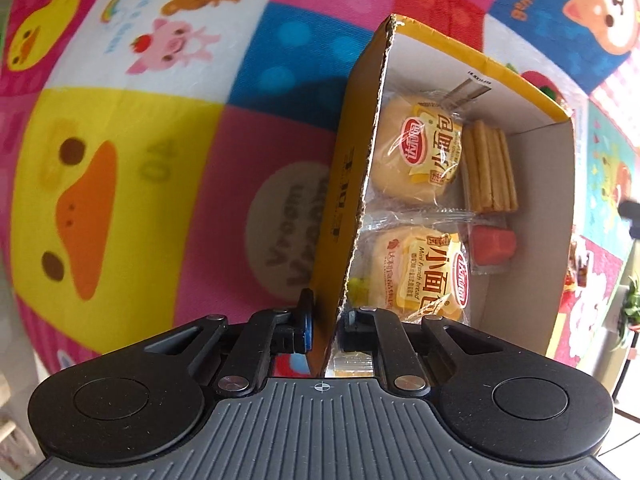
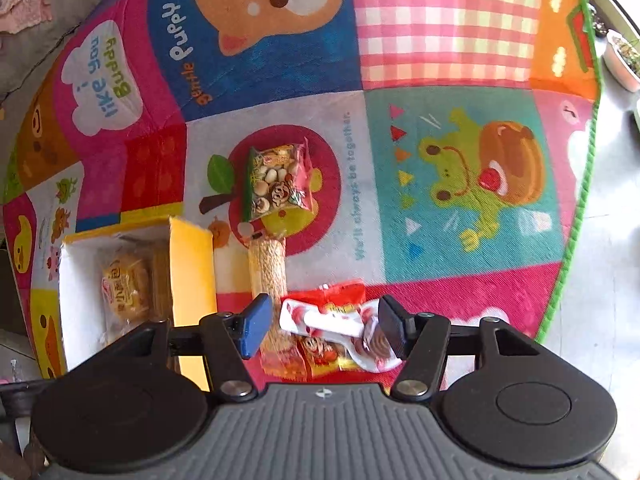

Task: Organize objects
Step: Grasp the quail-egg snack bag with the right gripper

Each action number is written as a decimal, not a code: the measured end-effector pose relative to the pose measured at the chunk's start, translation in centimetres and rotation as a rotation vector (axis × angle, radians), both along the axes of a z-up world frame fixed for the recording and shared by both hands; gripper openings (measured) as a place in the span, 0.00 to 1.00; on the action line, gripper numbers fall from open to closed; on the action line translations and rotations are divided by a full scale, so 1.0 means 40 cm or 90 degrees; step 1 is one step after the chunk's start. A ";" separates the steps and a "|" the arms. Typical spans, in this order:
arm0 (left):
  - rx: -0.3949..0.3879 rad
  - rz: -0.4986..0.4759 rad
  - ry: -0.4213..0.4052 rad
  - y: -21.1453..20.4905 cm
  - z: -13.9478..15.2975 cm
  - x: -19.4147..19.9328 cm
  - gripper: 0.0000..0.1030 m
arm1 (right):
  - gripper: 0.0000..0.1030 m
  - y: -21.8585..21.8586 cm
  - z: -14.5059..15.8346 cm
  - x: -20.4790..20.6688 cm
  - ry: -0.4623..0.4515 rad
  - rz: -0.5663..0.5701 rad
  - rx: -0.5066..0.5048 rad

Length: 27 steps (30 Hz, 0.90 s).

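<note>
A yellow cardboard box (image 1: pixel 352 184) stands on a colourful play mat. My left gripper (image 1: pixel 326 320) is shut on its near wall, one finger outside and one inside. In the box lie two wrapped mini breads (image 1: pixel 416 152), a pack of biscuit sticks (image 1: pixel 490 168) and a red wrapped block (image 1: pixel 492 242). My right gripper (image 2: pixel 320 328) hangs open over a white and red snack wrapper (image 2: pixel 340 326) that lies on a red and yellow packet (image 2: pixel 344 300). Neither pad touches the wrapper. A long beige wafer pack (image 2: pixel 268 272) lies beside the left finger. The box (image 2: pixel 192 272) shows at the left.
A clear bag of mixed biscuits (image 2: pixel 276 180) lies farther out on the mat's apple picture. The mat's green edge (image 2: pixel 580 200) runs along the right, with bare floor and a white planter (image 2: pixel 622 60) beyond it.
</note>
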<state>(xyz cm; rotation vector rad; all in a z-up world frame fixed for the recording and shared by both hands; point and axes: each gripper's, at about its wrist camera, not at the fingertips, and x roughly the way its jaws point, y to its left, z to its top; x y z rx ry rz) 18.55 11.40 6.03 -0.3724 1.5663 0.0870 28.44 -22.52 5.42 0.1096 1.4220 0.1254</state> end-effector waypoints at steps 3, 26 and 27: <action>0.014 0.022 0.010 -0.009 0.001 -0.009 0.12 | 0.63 0.030 -0.051 0.077 0.000 0.022 0.018; 0.057 -0.020 0.007 -0.111 -0.027 -0.013 0.09 | 0.55 0.066 -0.086 0.120 -0.018 0.083 -0.029; 0.057 -0.036 0.001 -0.117 -0.030 0.003 0.08 | 0.55 0.048 -0.065 0.093 -0.020 0.074 -0.025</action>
